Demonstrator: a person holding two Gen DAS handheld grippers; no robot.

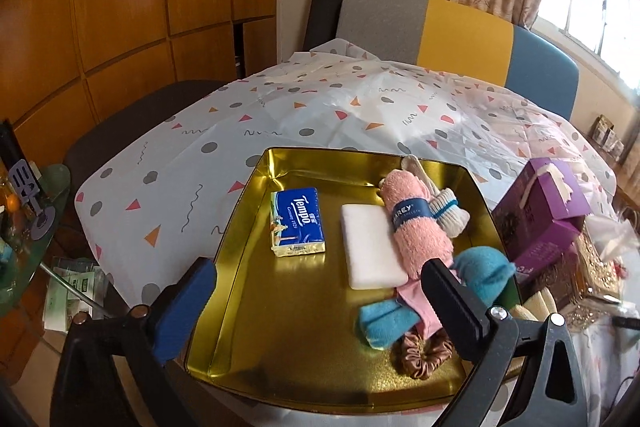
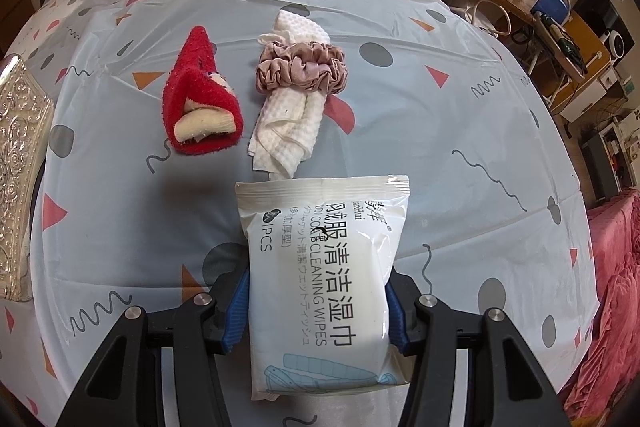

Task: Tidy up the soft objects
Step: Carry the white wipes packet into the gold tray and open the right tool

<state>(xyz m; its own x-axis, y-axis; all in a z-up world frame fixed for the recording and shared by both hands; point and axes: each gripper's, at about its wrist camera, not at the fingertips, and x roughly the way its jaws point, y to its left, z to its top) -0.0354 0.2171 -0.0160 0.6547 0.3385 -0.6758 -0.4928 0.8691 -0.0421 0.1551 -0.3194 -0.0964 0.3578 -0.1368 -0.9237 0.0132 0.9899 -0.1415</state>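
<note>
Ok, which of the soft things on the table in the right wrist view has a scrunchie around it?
The rolled white waffle cloth, banded by a dusty-pink satin scrunchie. The red fuzzy sock beside it has none.

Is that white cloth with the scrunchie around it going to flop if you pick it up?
Probably. The waffle-textured white cloth lies crumpled with loose ends, so those would likely dangle. The ruffled scrunchie bunches its middle, which may hold it together. It looks light.

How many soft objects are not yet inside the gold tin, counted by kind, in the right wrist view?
Wet wipes pack, held by the right gripper: 1
Red sock: 1
White cloth: 1
Scrunchie, around the white cloth: 1
Total: 4
</note>
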